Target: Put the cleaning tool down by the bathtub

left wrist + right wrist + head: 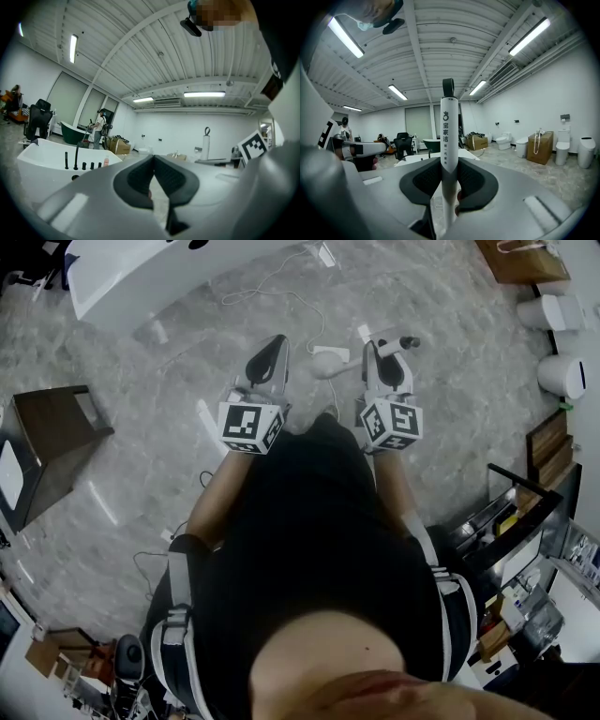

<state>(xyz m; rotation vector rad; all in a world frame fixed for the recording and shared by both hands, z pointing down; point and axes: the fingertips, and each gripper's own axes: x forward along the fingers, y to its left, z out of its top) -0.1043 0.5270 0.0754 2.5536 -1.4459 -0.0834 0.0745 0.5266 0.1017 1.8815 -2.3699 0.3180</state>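
Far left on the grey marbled floor (141, 437) sits a dark stool (56, 442). Beyond it, well ahead of the person, the white bathtub (141, 277) fills the top-left corner. The left gripper view shows that bathtub (42, 164) side-on, with a row of black taps (77, 161) on its rim. A dark green tub (72, 132) and another person (98, 131) are farther back in the room.

The left gripper (270, 351) is held out in front of the body. Its pads (139, 178) are pressed together at the tips with nothing between them.

Just beside it, the right gripper (386, 352) has its jaws clamped on the white handle of the cleaning tool (448, 136). The tool stands upright between the pads, with printed characters down its face and a dark loop at the top. From above, the loop end of the tool (407, 341) pokes out past the gripper, up off the floor and well apart from the bathtub.

Over to the right stand a white toilet (553, 310) and, near it, a brown cardboard box (520, 259).
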